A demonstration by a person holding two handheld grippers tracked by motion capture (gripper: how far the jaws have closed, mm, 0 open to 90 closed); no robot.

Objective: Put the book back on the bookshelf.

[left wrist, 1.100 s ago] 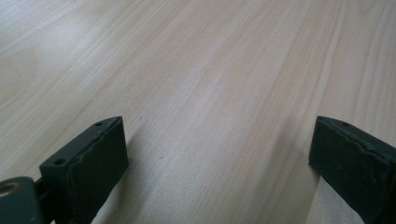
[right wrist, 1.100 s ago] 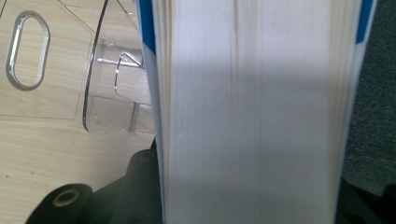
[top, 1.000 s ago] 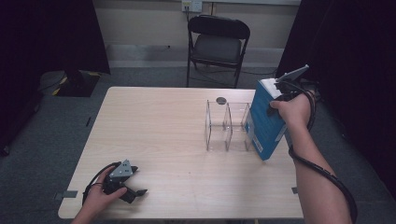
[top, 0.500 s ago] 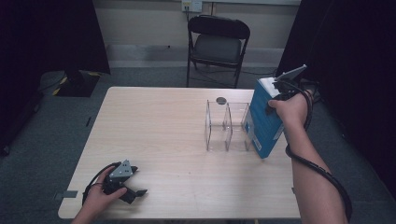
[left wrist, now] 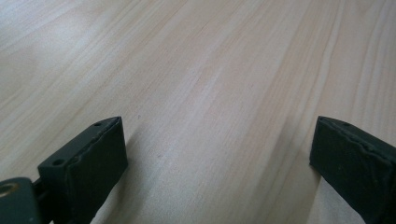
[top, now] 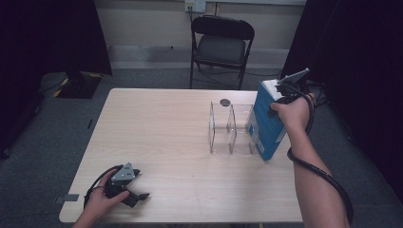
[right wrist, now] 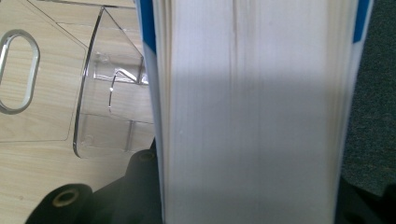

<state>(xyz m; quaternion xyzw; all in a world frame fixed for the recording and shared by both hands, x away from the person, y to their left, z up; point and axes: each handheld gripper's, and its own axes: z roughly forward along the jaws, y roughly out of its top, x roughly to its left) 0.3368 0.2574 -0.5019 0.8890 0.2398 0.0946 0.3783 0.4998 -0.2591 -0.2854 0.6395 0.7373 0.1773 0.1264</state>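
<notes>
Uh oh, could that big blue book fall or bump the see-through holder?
It might. The blue book is gripped by the right gripper near its top only, with its bottom corner at the table edge, so it could swing or slip off. It also stands close beside the clear rack; a nudge could push that light rack along. The left gripper rests open far away, so it probably couldn't steady anything quickly.

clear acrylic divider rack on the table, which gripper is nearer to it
Right. The right gripper holds a thick blue book beside the clear acrylic divider rack; the left gripper rests at the table's near left corner.
</notes>
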